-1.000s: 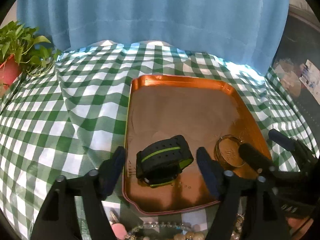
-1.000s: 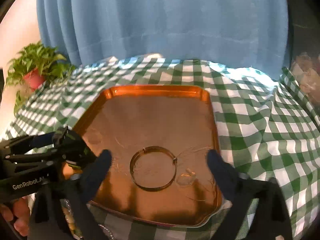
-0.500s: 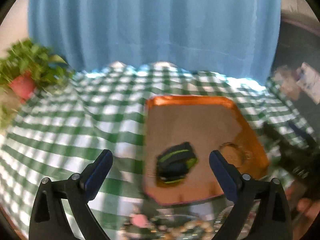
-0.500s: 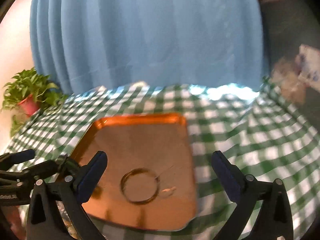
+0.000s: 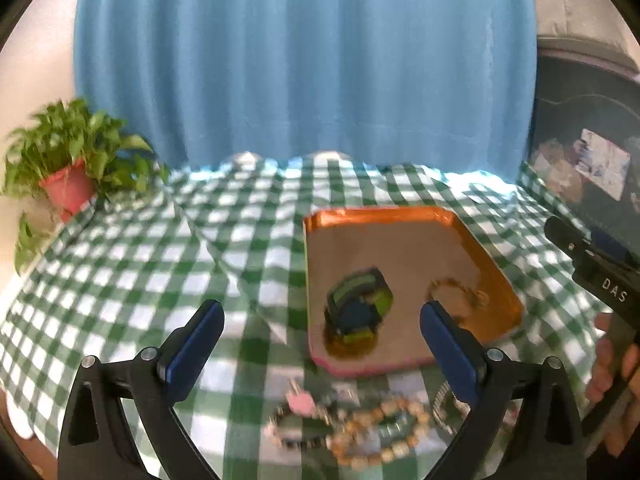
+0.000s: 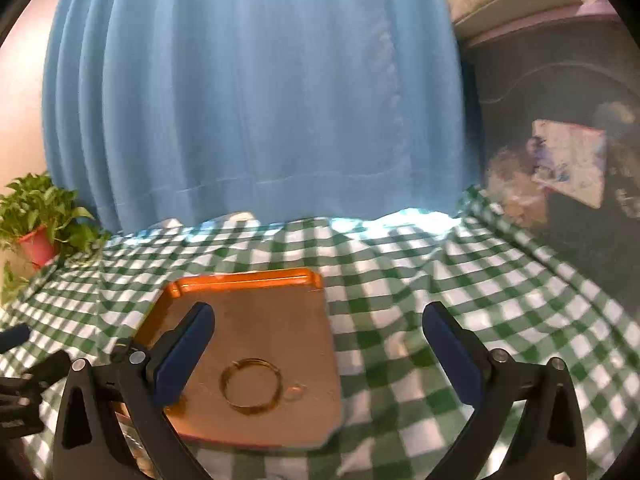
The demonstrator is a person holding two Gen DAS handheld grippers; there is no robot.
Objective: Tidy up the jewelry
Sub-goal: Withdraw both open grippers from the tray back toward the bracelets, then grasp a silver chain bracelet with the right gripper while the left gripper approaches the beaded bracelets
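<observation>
A copper tray [image 5: 472,240] lies on the green checked tablecloth. In it rest a black and green watch [image 5: 358,300] and a thin gold bangle [image 5: 454,290]. The bangle [image 6: 251,386] and a small ring [image 6: 296,391] also show in the right wrist view, on the tray [image 6: 248,280]. Beaded bracelets [image 5: 376,428] and a pink charm [image 5: 301,401] lie on the cloth in front of the tray. My left gripper [image 5: 320,344] is open and empty, raised above the near cloth. My right gripper [image 6: 316,352] is open and empty, raised above the tray's right edge.
A potted plant in a red pot [image 5: 68,188] stands at the table's far left corner. A blue curtain [image 5: 304,60] hangs behind the table. Dark furniture with papers [image 6: 568,160] stands to the right. The other gripper [image 5: 600,280] and a hand show at the right.
Both grippers have drawn back and risen away from the tray, with jaws wide open. The watch and bangle stay in the tray. The beaded bracelets have come into the left wrist view.
</observation>
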